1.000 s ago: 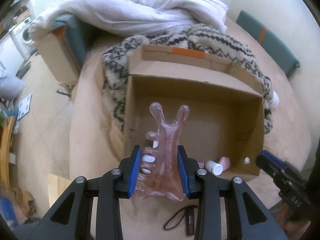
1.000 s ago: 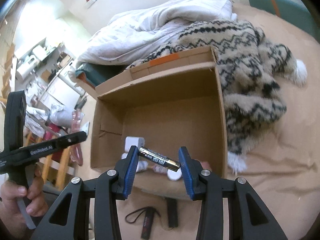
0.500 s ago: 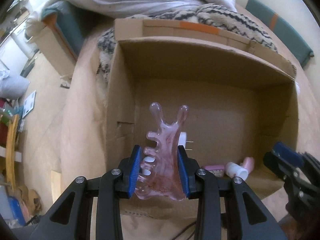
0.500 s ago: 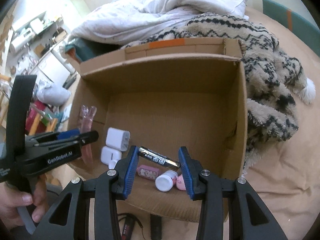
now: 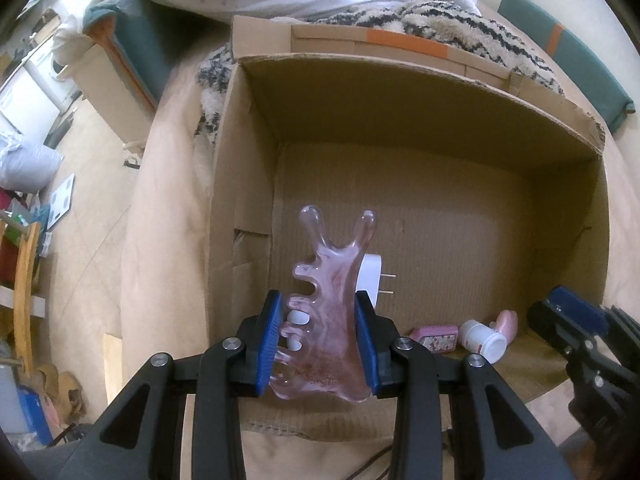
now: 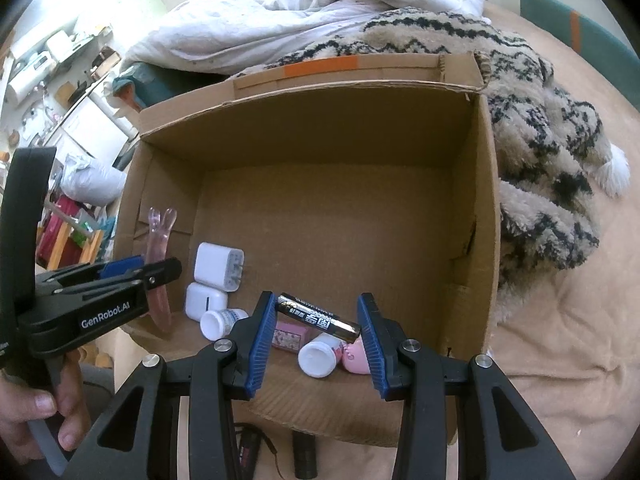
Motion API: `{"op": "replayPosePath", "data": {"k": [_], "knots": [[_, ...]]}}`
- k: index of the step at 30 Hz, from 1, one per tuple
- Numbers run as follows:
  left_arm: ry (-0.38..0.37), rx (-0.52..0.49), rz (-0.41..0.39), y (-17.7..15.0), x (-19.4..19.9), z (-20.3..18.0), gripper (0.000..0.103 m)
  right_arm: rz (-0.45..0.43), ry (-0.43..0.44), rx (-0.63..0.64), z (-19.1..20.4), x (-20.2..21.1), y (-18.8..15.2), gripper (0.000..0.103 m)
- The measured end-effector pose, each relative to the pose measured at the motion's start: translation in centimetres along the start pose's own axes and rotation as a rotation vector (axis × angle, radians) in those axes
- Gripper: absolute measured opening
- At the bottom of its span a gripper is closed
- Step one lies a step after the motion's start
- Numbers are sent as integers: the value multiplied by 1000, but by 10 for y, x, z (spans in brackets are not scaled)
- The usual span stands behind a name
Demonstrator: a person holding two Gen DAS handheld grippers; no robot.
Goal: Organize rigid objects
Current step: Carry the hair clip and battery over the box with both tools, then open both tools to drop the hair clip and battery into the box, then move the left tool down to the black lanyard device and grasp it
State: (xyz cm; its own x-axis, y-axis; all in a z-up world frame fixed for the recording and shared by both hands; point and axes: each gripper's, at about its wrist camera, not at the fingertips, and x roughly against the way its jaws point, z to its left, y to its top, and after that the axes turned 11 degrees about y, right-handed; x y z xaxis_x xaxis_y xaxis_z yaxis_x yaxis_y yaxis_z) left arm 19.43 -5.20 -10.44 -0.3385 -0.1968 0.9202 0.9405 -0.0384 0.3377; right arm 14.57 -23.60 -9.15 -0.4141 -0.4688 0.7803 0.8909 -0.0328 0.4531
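My left gripper point(image 5: 320, 340) is shut on a translucent pink comb-shaped massage tool point(image 5: 328, 300) and holds it over the near left corner of an open cardboard box point(image 5: 420, 80). My right gripper point(image 6: 318, 332) is shut on a black and gold battery point(image 6: 320, 318), held crosswise over the box's near edge point(image 6: 360, 416). The left gripper point(image 6: 120, 284) and the pink tool point(image 6: 158, 248) show at the left in the right wrist view. On the box floor lie a white charger plug point(image 6: 218, 266), a white earbud case point(image 6: 206, 302), two white bottles point(image 6: 318, 358) and small pink items point(image 6: 290, 334).
The box stands on a tan bed cover point(image 6: 560, 340). A black-and-cream patterned fleece point(image 6: 540, 140) and a white duvet point(image 6: 320, 12) lie behind and to the right. Two dark small objects point(image 6: 304, 456) lie on the cover in front of the box. A cluttered floor point(image 5: 60, 200) lies left.
Both grippers have moved forward and lower over the box, so it fills more of each view. The tool and the battery stay gripped.
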Motion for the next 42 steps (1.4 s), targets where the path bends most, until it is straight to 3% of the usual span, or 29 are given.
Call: {"op": "replayPosePath", "data": {"k": [6,7,8,12,13,15,17,28,33,42], "knots": [[-3,3,-41,1,10,0,32,-32,12,-23,-4,6,3,44],[-2,-1,-61,2,14,0,32,-39,16,-26,-4,8,4,48],[2,-5,-71,3,16,0,32,-46,22,-30,-4,9,4,59],[17,-21,-99,3,22,-3,33,-75,60,-43,-4,17,7,71],[10,-29,-97,3,22,-4,35,-83,68,-51,-5,19,8,80],[-3,-37,-98,3,24,-5,52,-98,85,-70,-7,22,9,87],[3,-35,-112,2,27,-5,60,-107,88,-85,-8,24,11,93],[23,-43,-155,-6,46,2,60,-143,100,-113,-11,39,10,95],[76,-55,-236,-16,71,10,61,-164,96,-131,-13,52,2,95],[67,-24,-188,-48,80,31,62,-215,95,-117,-6,86,-19,95]]}}
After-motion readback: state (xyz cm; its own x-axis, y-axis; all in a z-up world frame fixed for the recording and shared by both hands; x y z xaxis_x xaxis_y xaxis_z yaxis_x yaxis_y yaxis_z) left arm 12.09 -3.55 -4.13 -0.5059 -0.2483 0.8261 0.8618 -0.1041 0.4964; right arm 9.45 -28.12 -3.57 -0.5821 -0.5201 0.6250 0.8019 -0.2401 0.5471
